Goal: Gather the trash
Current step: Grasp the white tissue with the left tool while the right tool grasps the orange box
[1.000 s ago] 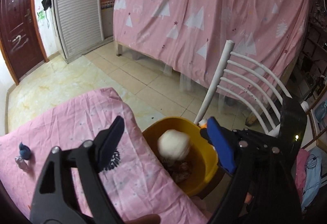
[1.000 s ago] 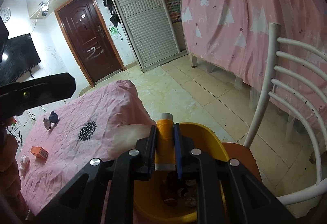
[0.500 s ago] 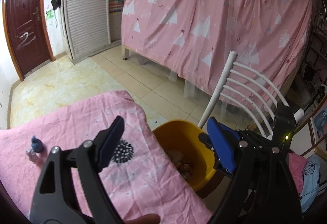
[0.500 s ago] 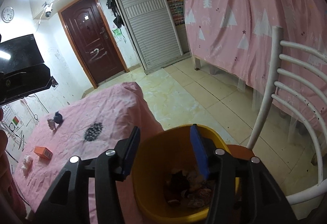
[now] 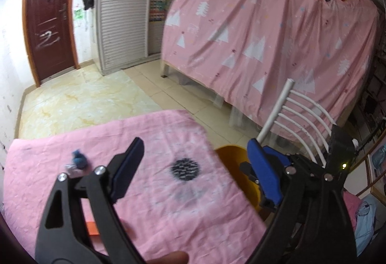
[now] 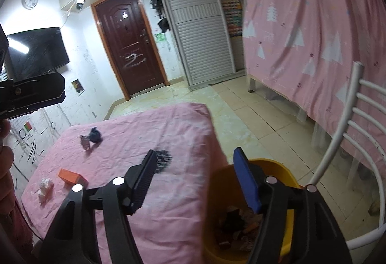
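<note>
The desk (image 6: 149,133), under a pink cloth, sits beside the yellow bin (image 6: 284,172) holding trash (image 6: 241,227). An orange box (image 6: 70,175) and tissue wad (image 6: 44,188) lie on it. Both left tongs (image 5: 193,173) and right tongs (image 6: 195,182) are opening, empty.

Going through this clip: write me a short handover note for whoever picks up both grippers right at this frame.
Left gripper: open, nothing between its fingers.
Right gripper: jaws opening, empty, beside the yellow bin.
Done: the bin already holds trash.
Left on the pink-covered table: orange box, crumpled white tissue, dark blue scrap with a small silvery piece next to it.
Next, probably: pick those up and drop them in the bin.
</note>
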{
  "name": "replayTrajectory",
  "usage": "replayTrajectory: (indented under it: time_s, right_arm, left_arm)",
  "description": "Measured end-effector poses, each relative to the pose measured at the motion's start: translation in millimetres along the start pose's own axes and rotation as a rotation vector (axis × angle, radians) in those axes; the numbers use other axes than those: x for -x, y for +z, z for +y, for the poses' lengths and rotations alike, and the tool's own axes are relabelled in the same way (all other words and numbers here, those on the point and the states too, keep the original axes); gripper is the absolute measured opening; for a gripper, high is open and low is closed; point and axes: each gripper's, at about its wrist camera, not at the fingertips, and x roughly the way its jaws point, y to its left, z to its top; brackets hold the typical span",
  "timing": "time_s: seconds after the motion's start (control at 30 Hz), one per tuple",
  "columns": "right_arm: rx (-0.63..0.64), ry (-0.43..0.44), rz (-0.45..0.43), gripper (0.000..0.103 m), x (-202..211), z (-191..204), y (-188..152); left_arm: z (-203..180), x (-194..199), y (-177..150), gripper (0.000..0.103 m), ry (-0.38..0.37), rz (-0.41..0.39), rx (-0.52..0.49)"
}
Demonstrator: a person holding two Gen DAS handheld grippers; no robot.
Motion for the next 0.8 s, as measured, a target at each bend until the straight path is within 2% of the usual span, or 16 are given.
replayTrajectory:
  time_s: [0.13,0.27,0.43,0.8]
  right_arm:
    - [0.053,0.032,0.013,0.065,-7.5,29.4,4.0]
    - [0.098,0.063,0.029,0.067,-15.6,56.0,3.6]
    - [0.159,0.115,0.061,0.068,-29.5,92.7,1.6]
    - [0.262,0.185,0.146,0.07,-64.5,160.6,-11.9]
  left_arm:
    - [35.3,22.9,-5.9,0.085,0.056,-0.02,0.028]
    - [66.5,41.0,-15.0,0.086,0.151,-0.034,0.032]
    - [104.6,58.3,-35.7,0.086,0.208,-0.028,0.048]
    - [169.8,74.3,-111.8,0.09,0.27,0.069,0.084]
